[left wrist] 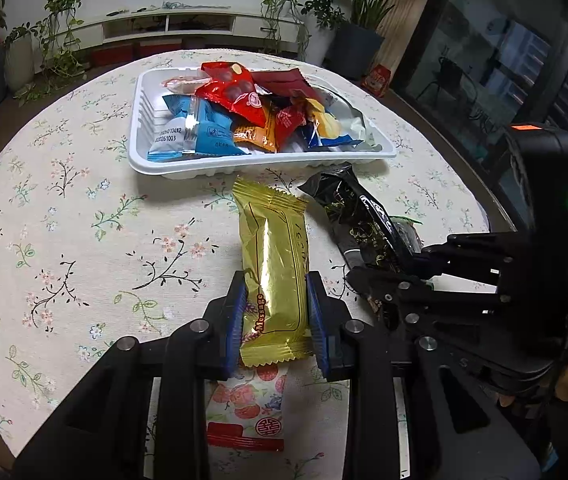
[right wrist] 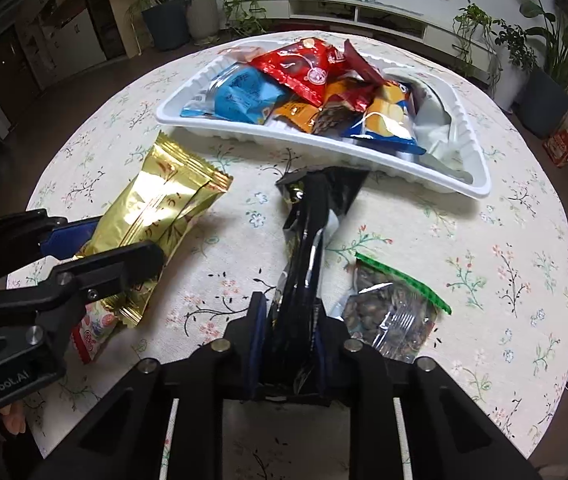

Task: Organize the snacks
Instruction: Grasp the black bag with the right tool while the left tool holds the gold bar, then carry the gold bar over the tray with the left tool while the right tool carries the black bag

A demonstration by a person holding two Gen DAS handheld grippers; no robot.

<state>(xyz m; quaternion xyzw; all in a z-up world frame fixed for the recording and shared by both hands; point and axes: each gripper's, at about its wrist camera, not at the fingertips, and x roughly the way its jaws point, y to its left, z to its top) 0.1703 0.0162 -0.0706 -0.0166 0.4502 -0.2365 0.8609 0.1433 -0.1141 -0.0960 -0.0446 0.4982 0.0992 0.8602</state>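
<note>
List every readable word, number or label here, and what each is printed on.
"Message": gold packet in the left gripper.
"104X2" and "20261003", partly cut off: blue packet in the white tray.
"GenRobot.AI": left gripper body, right wrist view.
Unreadable: black packet print, red seal on floral packet.

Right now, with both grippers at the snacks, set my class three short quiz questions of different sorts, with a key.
1. True or false: the gold packet lies inside the white tray.
2. What is the right gripper shut on? A) black packet B) green-topped clear bag C) blue packet
3. Which gripper holds the gold packet?

Key: 1 false; 2 A; 3 the left gripper.
</note>
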